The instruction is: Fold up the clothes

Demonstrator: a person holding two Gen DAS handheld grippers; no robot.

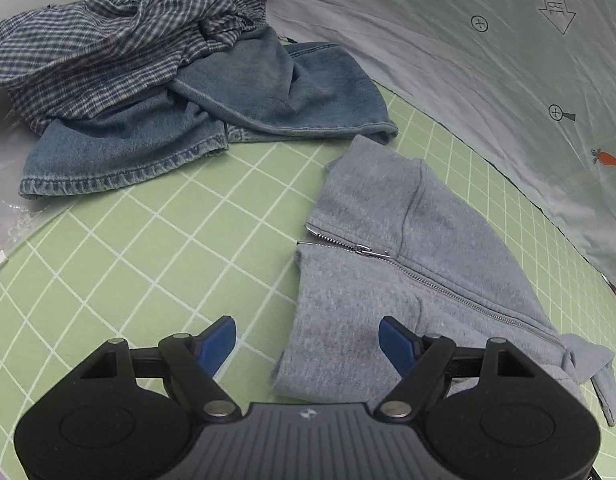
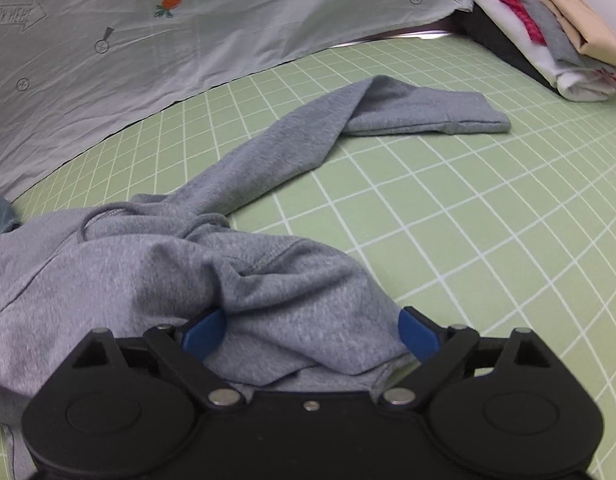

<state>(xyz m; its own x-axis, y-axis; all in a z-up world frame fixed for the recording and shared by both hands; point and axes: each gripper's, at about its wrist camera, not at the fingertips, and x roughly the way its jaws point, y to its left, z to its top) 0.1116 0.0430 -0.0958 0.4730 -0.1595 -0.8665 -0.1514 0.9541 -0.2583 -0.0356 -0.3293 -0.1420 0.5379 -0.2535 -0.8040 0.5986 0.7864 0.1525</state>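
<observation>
A grey zip-up hoodie (image 1: 392,264) lies on the green grid mat (image 1: 155,248), its zipper partly open near the hem. My left gripper (image 1: 308,344) is open, low over the hoodie's near hem edge, with one blue finger over the mat and one over the fabric. In the right wrist view the same hoodie (image 2: 235,280) is bunched, one sleeve (image 2: 388,108) stretched out across the mat. My right gripper (image 2: 312,332) is open with a fold of the grey fabric lying between its blue fingers (image 2: 418,336).
A pile of a blue checked shirt (image 1: 99,52) and denim pieces (image 1: 267,80) lies at the far left. A stack of folded clothes (image 2: 548,36) sits at the far right. A pale printed sheet (image 1: 468,40) borders the mat's far side.
</observation>
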